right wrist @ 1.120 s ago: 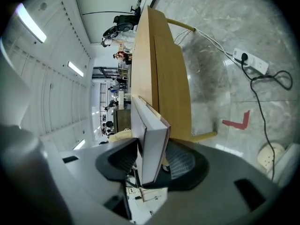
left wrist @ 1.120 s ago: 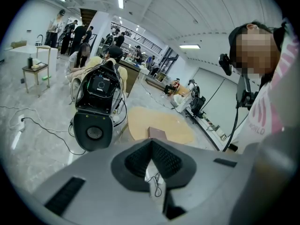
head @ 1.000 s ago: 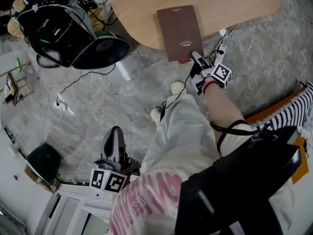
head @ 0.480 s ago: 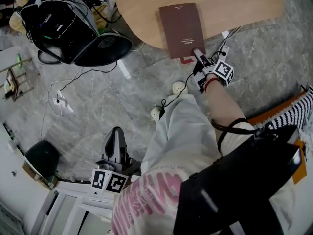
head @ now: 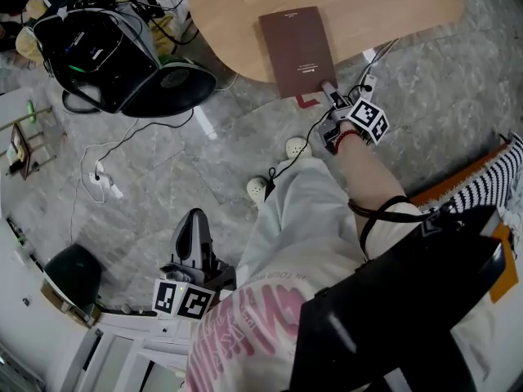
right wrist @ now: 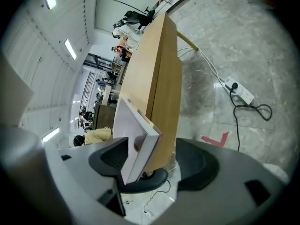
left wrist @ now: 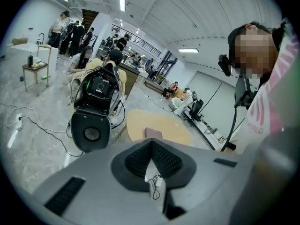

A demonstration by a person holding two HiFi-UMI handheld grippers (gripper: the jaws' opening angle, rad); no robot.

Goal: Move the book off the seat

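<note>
While book [head: 297, 49] overhangs seat [head: 392, 6] edge, long axis toward right gripper [head: 330, 92], its jaws just opening wide astride near end; left gripper [head: 193, 223] closed, empty, far.

The site is a large open lab hall: strip lights [left wrist: 123, 0] on a vaulted ceiling [left wrist: 187, 13], groups of people [left wrist: 75, 29], a power strip [right wrist: 239, 92] on a stone floor [right wrist: 262, 41].

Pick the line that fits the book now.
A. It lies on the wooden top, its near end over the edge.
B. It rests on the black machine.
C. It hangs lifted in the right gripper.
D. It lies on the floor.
A: the book lies flat on the wooden top, its overhanging end between the right gripper's jaws, which have just been opening.
</note>
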